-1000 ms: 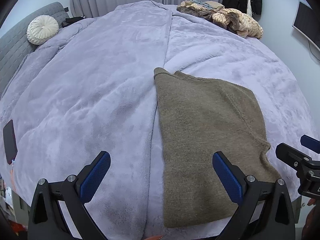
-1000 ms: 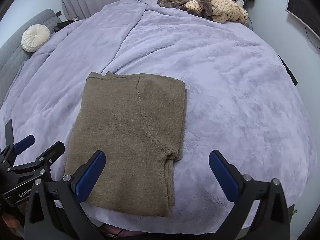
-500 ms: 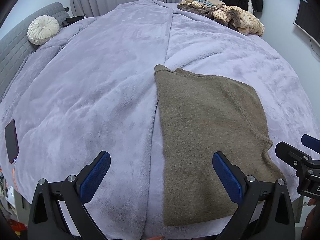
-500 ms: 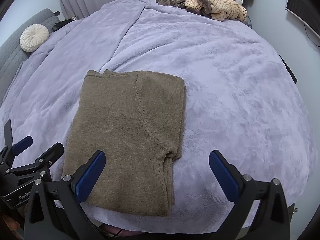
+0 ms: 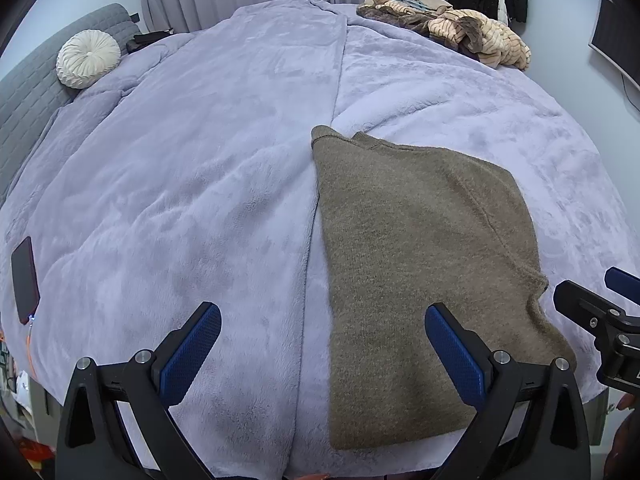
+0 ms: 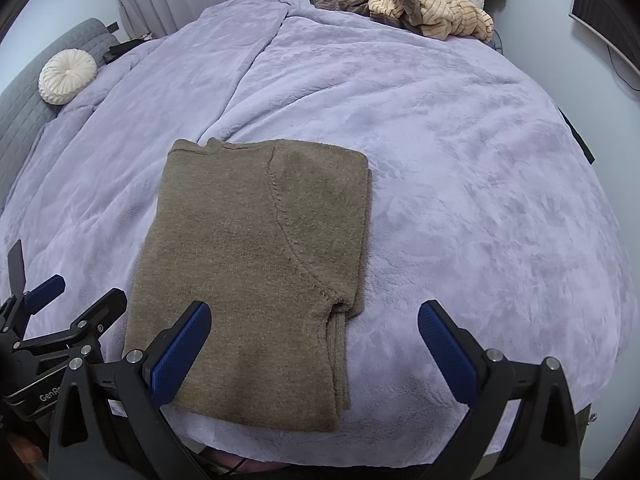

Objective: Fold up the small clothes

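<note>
On the lilac blanket [image 6: 460, 152] lies a folded brown sweater [image 6: 256, 264]; both grippers, left [image 5: 320, 354] and right [image 6: 314, 354], hover spread wide, "GenRo" showing on one.

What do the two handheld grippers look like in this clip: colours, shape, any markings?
Both are alike: the left gripper and right gripper have black angular frames with silver screws and two fingers faced with textured blue pads. In the right view, the left gripper's body shows partial white lettering, "GenR". No cables or sleeves are clearly visible.
</note>
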`<action>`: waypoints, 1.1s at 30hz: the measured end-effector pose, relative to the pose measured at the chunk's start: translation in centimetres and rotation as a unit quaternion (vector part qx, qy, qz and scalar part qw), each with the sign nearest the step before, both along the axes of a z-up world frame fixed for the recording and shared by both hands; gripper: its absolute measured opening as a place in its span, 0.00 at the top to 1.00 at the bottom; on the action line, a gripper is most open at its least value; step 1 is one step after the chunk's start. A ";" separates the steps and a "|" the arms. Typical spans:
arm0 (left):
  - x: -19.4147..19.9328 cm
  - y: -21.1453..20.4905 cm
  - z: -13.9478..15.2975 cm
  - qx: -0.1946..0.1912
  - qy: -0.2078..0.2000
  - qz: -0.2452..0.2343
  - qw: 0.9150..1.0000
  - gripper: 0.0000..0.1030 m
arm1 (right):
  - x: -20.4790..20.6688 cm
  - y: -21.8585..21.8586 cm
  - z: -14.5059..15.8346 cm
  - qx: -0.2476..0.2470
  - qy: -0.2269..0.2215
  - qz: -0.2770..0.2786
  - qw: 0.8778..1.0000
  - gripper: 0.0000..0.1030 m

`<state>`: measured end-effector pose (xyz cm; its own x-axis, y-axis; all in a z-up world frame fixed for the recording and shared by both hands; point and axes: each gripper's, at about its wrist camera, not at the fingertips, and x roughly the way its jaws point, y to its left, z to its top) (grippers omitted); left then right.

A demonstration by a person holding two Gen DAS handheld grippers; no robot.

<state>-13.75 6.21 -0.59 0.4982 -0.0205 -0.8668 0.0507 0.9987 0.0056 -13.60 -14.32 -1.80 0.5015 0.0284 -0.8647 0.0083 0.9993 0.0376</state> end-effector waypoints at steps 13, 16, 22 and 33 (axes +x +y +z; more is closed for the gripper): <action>-0.1 0.0 0.0 0.004 -0.001 0.000 1.000 0.01 | -0.1 0.0 -0.2 -0.004 0.000 -0.002 1.000 0.00; -0.2 -0.2 0.1 0.005 -0.001 0.001 1.000 0.01 | -0.1 -0.1 -0.3 -0.004 0.000 -0.002 1.000 0.00; -0.2 -0.2 0.1 0.005 -0.001 0.001 1.000 0.01 | -0.2 -0.1 -0.3 -0.004 0.002 -0.002 1.000 0.00; -0.3 -0.4 0.2 0.008 0.000 0.001 1.000 0.01 | -0.2 -0.1 -0.3 -0.004 0.002 -0.003 1.000 0.00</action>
<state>-14.04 5.83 -0.37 0.4989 -0.0055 -0.8666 0.0492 0.9985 0.0220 -13.79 -14.42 -2.06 0.4983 0.0189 -0.8668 0.0134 0.9995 0.0296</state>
